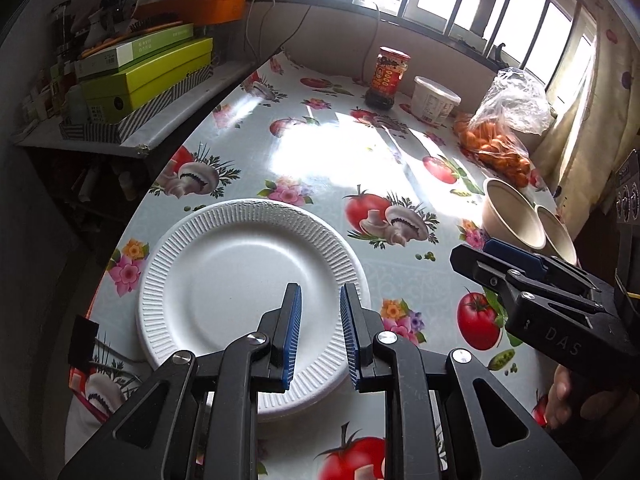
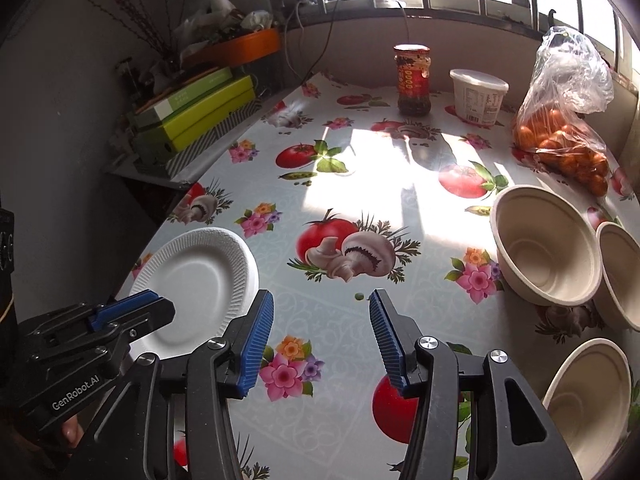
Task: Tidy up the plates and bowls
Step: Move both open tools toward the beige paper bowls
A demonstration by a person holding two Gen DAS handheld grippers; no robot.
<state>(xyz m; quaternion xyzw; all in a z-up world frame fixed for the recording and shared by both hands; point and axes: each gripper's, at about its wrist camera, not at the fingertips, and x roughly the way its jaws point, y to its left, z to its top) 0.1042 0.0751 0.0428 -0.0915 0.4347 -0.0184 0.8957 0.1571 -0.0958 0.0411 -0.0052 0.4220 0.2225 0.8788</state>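
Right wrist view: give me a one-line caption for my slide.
Empty, open right gripper above the floral tablecloth, white plate to its left, three beige bowls to its right.

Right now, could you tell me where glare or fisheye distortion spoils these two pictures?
Left wrist view: sunlight washes out the tablecloth beyond the white paper plate, the windows are blown out, and the table edge curves. Right wrist view: a similar bright patch lies before the sauce jar; the paper bowls stay readable, the left side dark.
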